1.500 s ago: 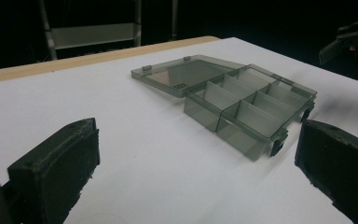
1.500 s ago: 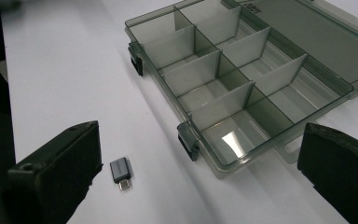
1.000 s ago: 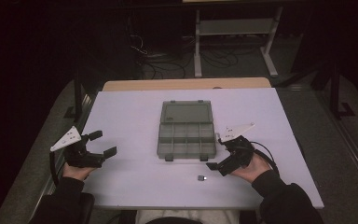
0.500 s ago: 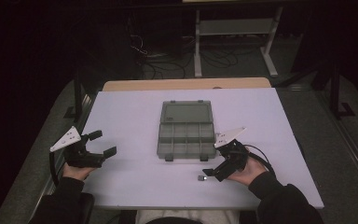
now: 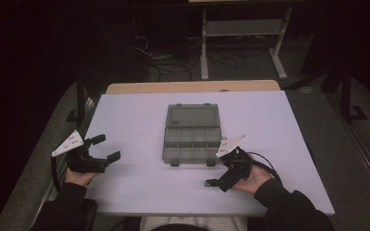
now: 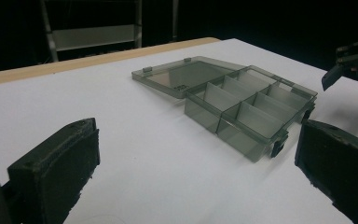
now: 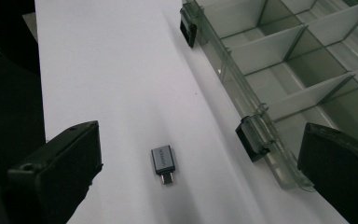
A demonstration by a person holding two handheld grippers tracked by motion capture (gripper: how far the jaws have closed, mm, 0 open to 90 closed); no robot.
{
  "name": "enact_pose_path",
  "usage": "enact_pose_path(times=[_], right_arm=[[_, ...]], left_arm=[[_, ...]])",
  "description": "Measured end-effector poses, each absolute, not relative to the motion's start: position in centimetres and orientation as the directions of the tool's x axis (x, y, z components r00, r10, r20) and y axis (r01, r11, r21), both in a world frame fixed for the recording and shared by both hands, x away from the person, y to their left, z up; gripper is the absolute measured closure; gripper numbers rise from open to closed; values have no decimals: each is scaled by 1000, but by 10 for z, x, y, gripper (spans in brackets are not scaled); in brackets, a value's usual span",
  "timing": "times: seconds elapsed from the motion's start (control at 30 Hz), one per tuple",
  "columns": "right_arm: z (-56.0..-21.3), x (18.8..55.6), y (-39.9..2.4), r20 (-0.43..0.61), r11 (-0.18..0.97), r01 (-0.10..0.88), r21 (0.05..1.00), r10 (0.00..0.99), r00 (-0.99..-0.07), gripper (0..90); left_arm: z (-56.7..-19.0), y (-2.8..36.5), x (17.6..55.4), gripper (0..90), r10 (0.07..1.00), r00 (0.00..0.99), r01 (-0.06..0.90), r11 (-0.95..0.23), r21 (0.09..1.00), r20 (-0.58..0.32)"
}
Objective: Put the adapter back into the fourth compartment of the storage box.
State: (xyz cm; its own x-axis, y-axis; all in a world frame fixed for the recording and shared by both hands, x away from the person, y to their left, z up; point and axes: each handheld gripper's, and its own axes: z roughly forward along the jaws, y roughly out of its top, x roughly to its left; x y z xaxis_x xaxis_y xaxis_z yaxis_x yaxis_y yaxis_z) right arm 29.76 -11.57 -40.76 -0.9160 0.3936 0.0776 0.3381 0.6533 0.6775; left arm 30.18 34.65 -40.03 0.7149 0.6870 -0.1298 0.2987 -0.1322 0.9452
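Right gripper [image 5: 218, 185] at 5 o'clock on the counter [image 5: 139, 110], jaws spread wide, nothing between the pads. Small adapter [image 7: 163, 163] lies flat on the counter between them in the right gripper view: grey metal block, short plug tip on its near end, touching neither jaw. In the high view it shows as a dark speck [image 5: 208, 183] just beside the gripper tip.

Left gripper [image 5: 104, 148] at 8 o'clock near the counter's left edge, jaws also wide apart, empty. Black jaws, flat rubbery pads, grey three-cornered plate on top.

Organizer box [image 5: 191, 140] at centre, just beyond the right gripper: smoky translucent plastic, thin divider walls forming rectangular compartments, all bare. Lid [image 6: 182, 77] is open and lies flat at 12 o'clock, hinged to the far side. Two black latches [image 7: 252, 138] on the near wall, close to the adapter but apart from it.

Counter top is matte white, smooth; a wood-coloured strip [image 5: 192, 86] runs along its far edge. Beyond at 12 o'clock: dark floor, loose cables [image 5: 161, 55], pale metal shelf frame [image 5: 243, 29].
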Motion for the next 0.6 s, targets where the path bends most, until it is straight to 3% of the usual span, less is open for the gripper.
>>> enact_pose_path(times=[0.6], right_arm=[[-412,289,-100,45,707,276,651,327,-944,0]], left_arm=[[-400,347,302,0,688,714,299,-132,945,-129]])
